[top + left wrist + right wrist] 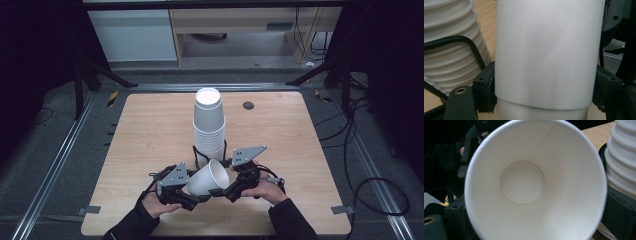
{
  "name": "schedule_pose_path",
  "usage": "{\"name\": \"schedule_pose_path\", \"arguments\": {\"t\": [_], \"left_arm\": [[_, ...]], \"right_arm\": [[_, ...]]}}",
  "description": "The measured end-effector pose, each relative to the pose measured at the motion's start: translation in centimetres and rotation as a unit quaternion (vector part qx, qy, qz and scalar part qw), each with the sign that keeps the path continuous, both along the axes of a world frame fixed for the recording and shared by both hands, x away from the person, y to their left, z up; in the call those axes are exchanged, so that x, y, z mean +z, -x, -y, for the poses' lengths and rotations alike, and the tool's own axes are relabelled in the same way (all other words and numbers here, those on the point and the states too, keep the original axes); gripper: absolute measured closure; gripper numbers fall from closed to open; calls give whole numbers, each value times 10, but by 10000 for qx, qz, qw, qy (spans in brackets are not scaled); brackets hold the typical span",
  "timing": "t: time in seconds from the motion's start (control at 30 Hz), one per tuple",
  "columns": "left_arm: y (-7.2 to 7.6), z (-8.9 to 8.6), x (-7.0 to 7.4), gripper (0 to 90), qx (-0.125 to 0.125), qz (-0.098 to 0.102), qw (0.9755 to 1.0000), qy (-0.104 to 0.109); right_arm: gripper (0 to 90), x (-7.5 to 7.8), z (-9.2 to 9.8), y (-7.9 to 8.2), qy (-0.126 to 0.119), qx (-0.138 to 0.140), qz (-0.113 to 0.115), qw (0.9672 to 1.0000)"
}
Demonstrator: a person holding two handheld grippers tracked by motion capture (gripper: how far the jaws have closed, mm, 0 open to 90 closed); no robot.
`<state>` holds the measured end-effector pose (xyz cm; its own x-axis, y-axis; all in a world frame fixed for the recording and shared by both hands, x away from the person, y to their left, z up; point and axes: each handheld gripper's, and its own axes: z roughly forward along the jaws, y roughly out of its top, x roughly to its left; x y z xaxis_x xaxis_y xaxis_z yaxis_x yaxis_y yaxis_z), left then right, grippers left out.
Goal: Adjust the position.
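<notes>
Loose cup (206, 178) pinched sideways btwn left claw (192, 200) & right claw (226, 192); squeeze harder, it'll crumple near stack (209, 127).

Dark sleeves; each black hand-held gripper (200, 192) apparently bears a grey triangular plate.

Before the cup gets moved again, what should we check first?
1. Loose paper cup held by the left hand-held gripper: ok, a jaw on each side of its wall in the left gripper view.
2. Right hand-held gripper on the cup rim: cannot tell; its jaws flank the mouth.
3. Cup empty: ok, bare bottom in the right gripper view.
4. Cup tipped sideways off the table: ok.
5. Stack of cups upright in its black wire holder: ok.
6. Room beside the stack: not ok, it is very close.
</notes>
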<state>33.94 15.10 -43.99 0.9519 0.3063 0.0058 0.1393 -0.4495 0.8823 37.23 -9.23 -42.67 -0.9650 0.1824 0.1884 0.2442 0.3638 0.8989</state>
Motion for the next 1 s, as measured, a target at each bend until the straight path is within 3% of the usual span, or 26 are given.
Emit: {"name": "schedule_pose_path", "arguments": {"t": [1.0], "left_arm": [[0,2,1,212,-53,-17,10000,13]], "right_arm": [[95,-3,0,-2,-157,125,-203,9996]]}}
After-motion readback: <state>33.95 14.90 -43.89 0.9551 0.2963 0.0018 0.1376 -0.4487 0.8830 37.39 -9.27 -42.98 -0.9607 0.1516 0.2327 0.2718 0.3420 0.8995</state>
